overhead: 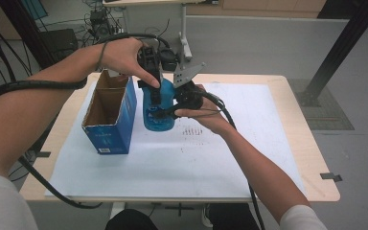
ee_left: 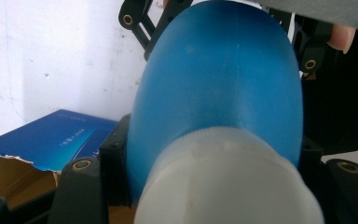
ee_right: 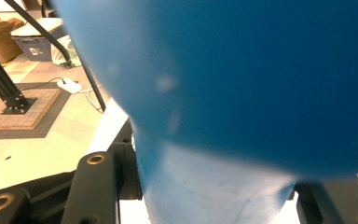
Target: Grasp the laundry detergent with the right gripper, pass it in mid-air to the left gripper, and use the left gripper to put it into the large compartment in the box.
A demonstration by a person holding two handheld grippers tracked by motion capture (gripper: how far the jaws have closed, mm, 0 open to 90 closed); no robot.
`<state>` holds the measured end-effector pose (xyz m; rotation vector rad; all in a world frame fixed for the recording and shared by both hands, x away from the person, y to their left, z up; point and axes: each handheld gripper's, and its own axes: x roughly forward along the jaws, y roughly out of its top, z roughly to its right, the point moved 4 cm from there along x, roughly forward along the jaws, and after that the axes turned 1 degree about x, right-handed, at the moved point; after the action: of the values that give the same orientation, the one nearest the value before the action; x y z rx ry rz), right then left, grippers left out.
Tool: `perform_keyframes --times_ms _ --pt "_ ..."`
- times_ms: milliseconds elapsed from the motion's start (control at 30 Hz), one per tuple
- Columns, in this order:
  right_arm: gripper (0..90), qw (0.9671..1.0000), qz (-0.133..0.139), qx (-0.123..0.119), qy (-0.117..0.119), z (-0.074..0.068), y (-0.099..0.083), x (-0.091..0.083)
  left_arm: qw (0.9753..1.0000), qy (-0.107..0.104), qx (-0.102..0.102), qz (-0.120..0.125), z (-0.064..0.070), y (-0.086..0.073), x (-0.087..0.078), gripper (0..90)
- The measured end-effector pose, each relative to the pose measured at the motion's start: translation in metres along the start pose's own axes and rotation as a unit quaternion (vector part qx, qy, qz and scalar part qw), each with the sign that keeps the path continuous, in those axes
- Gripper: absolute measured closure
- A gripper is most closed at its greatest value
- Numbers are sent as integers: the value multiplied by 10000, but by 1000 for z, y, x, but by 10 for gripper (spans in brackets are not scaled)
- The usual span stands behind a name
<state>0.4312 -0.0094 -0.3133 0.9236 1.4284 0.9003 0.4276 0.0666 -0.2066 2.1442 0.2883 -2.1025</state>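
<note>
we have the blue bottle held upright just above the white sheet, right beside the open blue carton, which stands to its left with its torn top facing up. the left gripper comes down on the bottle from above, jaws closed on the neck just under the white cap; the right gripper holds it from the side, its jaws pinched on the narrow part of the body. the bottle's long axis runs vertical, and the carton mouth sits on the left hand's side, so we judge that hand better placed for lowering it in. the left gripper view shows the cap and the carton's flap below; the right gripper view is too close and blurred, so its exact grip point is probably low on the body.
</note>
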Motion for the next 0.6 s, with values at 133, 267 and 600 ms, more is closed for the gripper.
perform_keyframes --times_ms 133,267,600 --pt "441 10000 -24 0 4 0 -1 0 10000 -27 -6 14 0 0 1 369" --pt "441 10000 -22 -2 10 0 -2 1 10000 -27 -9 -20 0 0 2 370" --pt "440 10000 3 -5 -1 0 -2 0 10000 13 16 -55 1 1 2 370"
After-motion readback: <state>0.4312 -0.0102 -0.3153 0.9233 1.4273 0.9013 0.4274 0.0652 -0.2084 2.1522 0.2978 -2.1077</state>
